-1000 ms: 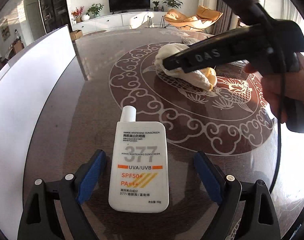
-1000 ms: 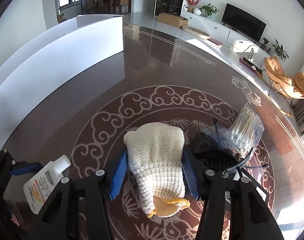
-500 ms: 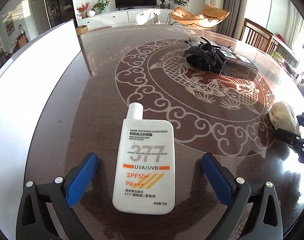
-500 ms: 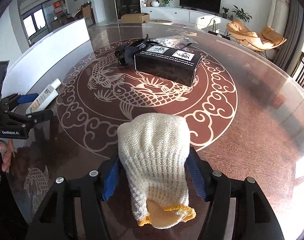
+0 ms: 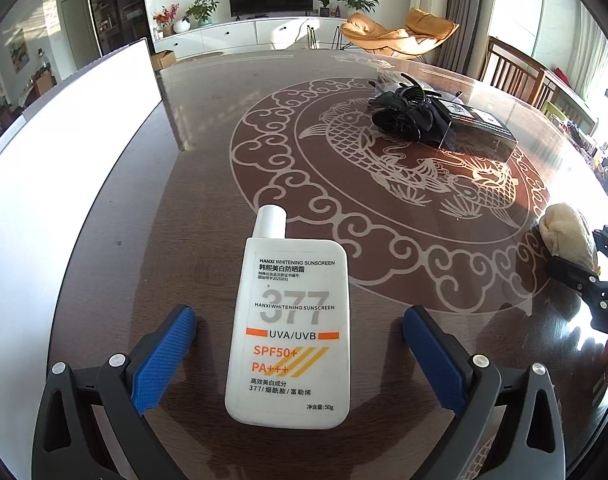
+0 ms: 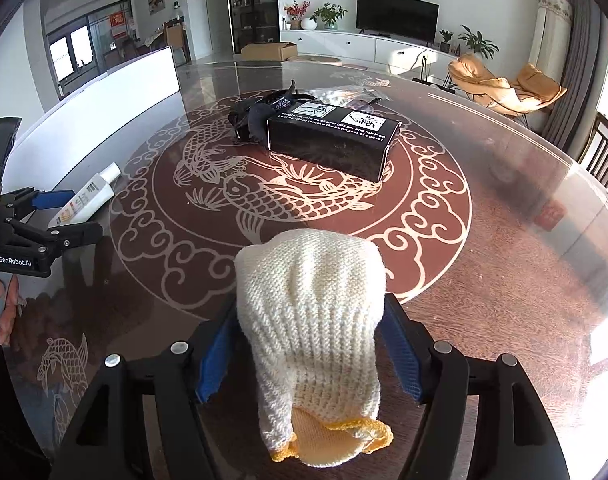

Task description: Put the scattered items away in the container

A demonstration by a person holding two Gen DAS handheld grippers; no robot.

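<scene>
Since 1 s ago, the right gripper is carrying the knit glove off table centre; jaws are clamping it (soft, light). Left gripper is gaping wide, empty, around the sunscreen bottle lying flat: rigid, slick, so grip mid-body. White container w/ black box are sitting farther off.

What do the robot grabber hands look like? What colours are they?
Both are black plastic claws. Each gripper, left and right, has two angled fingers with bumpy blue pads inside and small silver screws on the joints. The left one's side carries white "GenRobot.AI" lettering. No cables or sleeves show.
</scene>
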